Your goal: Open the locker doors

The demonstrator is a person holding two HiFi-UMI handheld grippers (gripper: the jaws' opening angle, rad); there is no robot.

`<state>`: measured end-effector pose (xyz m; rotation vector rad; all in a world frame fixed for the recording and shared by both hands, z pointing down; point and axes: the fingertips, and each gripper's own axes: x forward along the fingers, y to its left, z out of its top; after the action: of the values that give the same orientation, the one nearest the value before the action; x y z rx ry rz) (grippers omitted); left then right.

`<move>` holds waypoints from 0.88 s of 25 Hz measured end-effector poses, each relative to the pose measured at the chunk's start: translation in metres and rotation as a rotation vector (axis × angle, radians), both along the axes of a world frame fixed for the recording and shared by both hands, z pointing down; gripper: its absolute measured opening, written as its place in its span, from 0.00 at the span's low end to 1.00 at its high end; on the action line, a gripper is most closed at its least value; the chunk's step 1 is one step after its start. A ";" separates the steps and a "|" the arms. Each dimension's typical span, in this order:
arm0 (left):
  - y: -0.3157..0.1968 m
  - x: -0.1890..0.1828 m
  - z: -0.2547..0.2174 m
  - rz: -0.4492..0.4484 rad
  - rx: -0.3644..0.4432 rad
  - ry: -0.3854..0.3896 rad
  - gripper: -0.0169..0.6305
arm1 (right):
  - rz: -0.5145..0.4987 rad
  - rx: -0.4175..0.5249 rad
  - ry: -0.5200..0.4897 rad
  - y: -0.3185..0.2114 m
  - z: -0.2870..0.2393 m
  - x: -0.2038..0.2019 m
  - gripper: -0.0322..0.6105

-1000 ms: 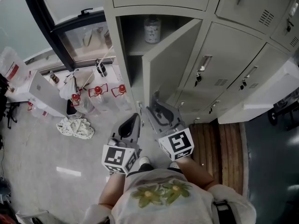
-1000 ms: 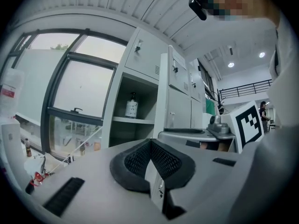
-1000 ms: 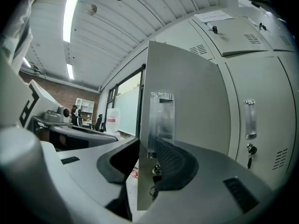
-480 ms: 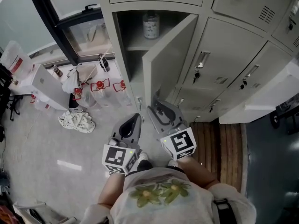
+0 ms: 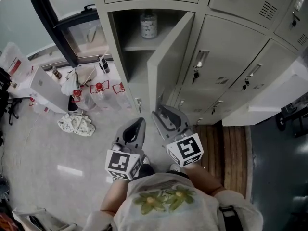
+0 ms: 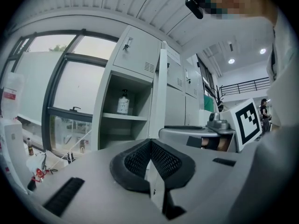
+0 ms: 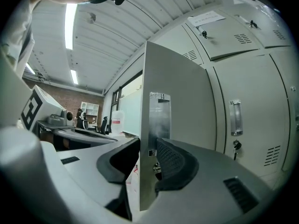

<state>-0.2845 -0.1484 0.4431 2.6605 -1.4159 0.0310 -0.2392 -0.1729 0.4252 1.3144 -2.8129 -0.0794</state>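
R gripper (image 7: pixel 145 150) is clamping the free edge of the locker door (image 7: pixel 180 92), which is swinging a bit wider vs. a sec ago. L gripper (image 6: pixel 149 160), jaws pressed together, is carrying nothing. This door's approx. fully open; the neighbouring doors (image 5: pixel 226 57) are still waiting shut.
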 end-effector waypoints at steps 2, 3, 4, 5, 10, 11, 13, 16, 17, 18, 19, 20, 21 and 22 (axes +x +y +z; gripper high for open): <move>0.002 0.004 0.000 0.000 0.001 0.003 0.07 | 0.004 0.003 0.000 0.003 0.001 0.006 0.25; 0.002 0.006 -0.001 0.001 0.002 0.003 0.07 | 0.009 0.003 0.000 0.005 0.001 0.009 0.25; 0.003 0.007 -0.002 0.002 0.004 0.003 0.07 | 0.015 0.001 0.001 0.007 0.000 0.012 0.25; 0.004 0.008 -0.002 0.003 0.006 0.003 0.07 | 0.021 -0.001 0.002 0.009 0.000 0.014 0.25; 0.009 0.016 -0.003 0.015 0.005 0.014 0.07 | 0.044 0.002 0.011 0.018 0.000 0.026 0.22; 0.009 0.019 -0.003 0.018 0.005 0.015 0.07 | 0.047 0.005 0.015 0.019 0.000 0.029 0.21; 0.011 0.024 -0.004 0.027 0.007 0.017 0.07 | 0.054 0.011 0.024 0.023 0.000 0.034 0.20; 0.013 0.033 -0.005 0.044 0.011 0.018 0.07 | 0.072 0.015 0.029 0.028 0.000 0.044 0.18; 0.014 0.035 -0.005 0.049 0.011 0.019 0.07 | 0.079 0.015 0.028 0.029 0.000 0.047 0.17; 0.015 0.038 -0.005 0.054 0.010 0.019 0.07 | 0.085 0.014 0.027 0.031 0.000 0.050 0.17; 0.016 0.041 -0.004 0.058 0.010 0.018 0.07 | 0.090 0.013 0.025 0.032 0.000 0.053 0.16; 0.016 0.043 -0.004 0.063 0.009 0.017 0.07 | 0.092 0.012 0.022 0.032 0.000 0.056 0.16; 0.016 0.046 -0.004 0.067 0.007 0.015 0.07 | 0.095 0.008 0.019 0.033 0.001 0.058 0.16; 0.016 0.048 -0.004 0.070 0.007 0.013 0.07 | 0.097 0.004 0.014 0.034 0.001 0.060 0.16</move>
<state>-0.2369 -0.1319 0.4392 2.7097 -1.3209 0.0157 -0.1793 -0.1391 0.4259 1.4421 -2.7337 -0.0917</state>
